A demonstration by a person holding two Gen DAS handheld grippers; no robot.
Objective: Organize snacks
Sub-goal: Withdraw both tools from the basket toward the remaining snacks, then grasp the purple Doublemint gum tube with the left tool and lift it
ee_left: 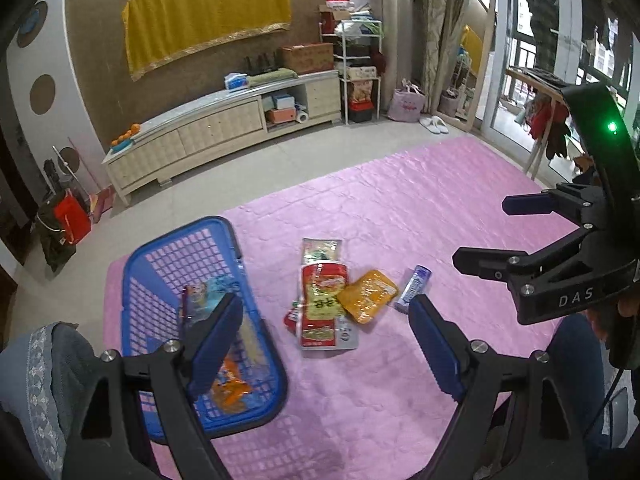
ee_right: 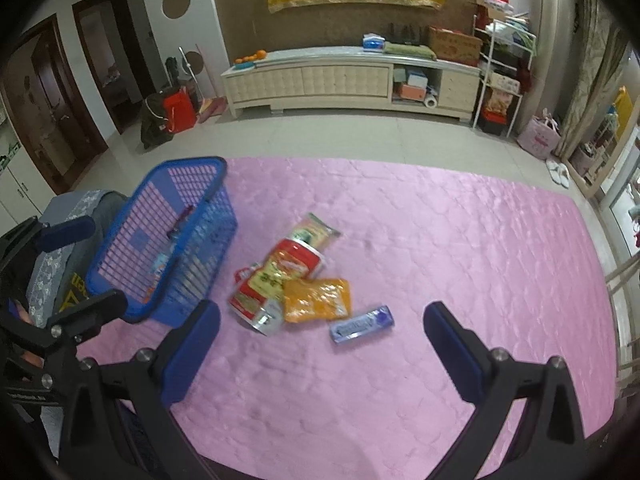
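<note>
A blue plastic basket (ee_left: 182, 236) (ee_right: 188, 166) stands on the left of the pink mat and holds a few snack packets (ee_left: 230, 392). To its right lies a loose pile: a red-and-yellow packet (ee_left: 322, 300) (ee_right: 276, 276) over a long cream packet (ee_left: 320, 250) (ee_right: 316, 232), an orange packet (ee_left: 368, 294) (ee_right: 318, 300) and a purple-blue stick pack (ee_left: 412, 288) (ee_right: 362, 324). My left gripper (ee_left: 326, 344) (ee_right: 80, 268) hovers open between basket and pile, nothing in it. My right gripper (ee_right: 320, 344) (ee_left: 492, 236) is open and empty, to the right of the pile.
The pink mat (ee_right: 440, 240) covers the tiled floor. A person's clothed knee (ee_left: 44, 360) is beside the basket. Along the far wall stand a long cream cabinet (ee_right: 340, 76), a white rack (ee_right: 500, 80), bags (ee_right: 176, 112) and a leaning mirror (ee_left: 464, 48).
</note>
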